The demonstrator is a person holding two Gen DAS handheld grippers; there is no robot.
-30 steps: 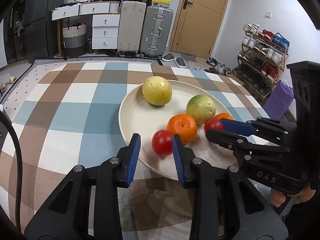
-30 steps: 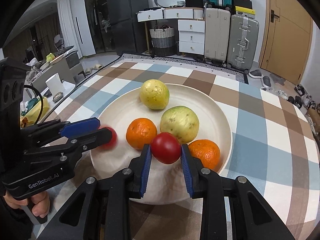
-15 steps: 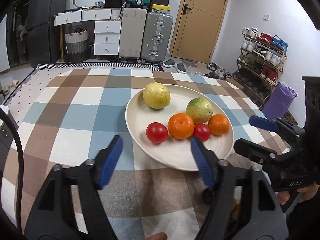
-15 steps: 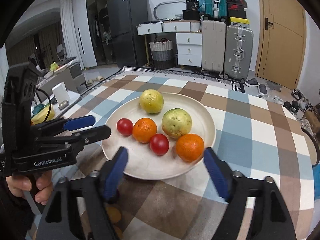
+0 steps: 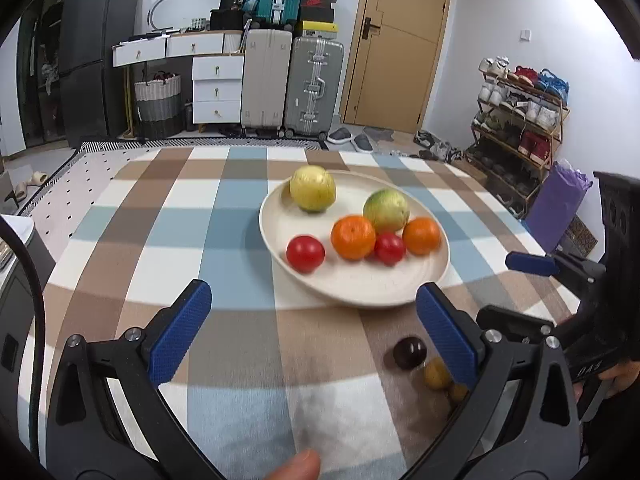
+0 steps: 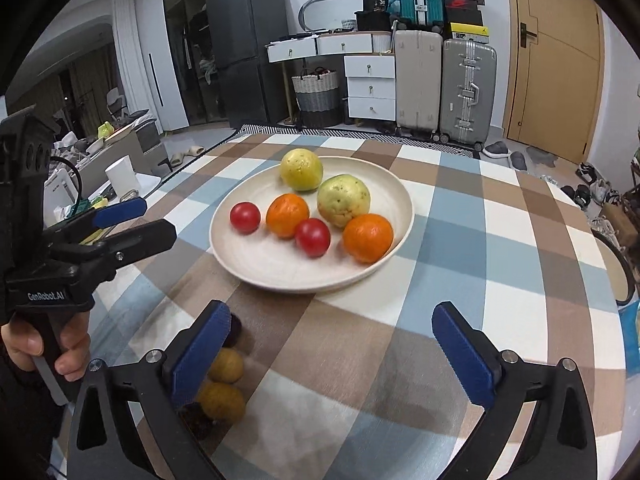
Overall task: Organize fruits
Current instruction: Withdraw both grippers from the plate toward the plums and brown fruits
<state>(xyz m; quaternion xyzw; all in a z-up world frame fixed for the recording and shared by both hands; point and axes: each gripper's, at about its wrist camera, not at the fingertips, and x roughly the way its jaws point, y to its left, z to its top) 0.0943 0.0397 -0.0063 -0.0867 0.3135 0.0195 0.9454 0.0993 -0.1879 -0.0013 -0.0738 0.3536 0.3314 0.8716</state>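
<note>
A cream plate (image 5: 352, 288) (image 6: 264, 268) on the checked tablecloth holds two yellow-green guavas (image 5: 313, 188) (image 6: 343, 200), two oranges (image 5: 353, 237) (image 6: 368, 237) and two red tomatoes (image 5: 305, 253) (image 6: 313, 237). My left gripper (image 5: 312, 328) is open and empty, short of the plate. My right gripper (image 6: 334, 344) is open and empty, also short of the plate. Small loose fruits lie on the cloth near me: a dark one (image 5: 409, 352) and yellowish ones (image 6: 226, 365), partly hidden by the fingers.
The right gripper shows at the right in the left wrist view (image 5: 532, 264); the left gripper shows at the left in the right wrist view (image 6: 132, 220). Suitcases (image 5: 314, 84), drawers and a shoe rack (image 5: 516, 120) stand beyond the table.
Both grippers opened, letting go of the tomatoes on the plate, and pulled back toward me. The tomatoes rest on the plate. The small loose fruits came into view.
</note>
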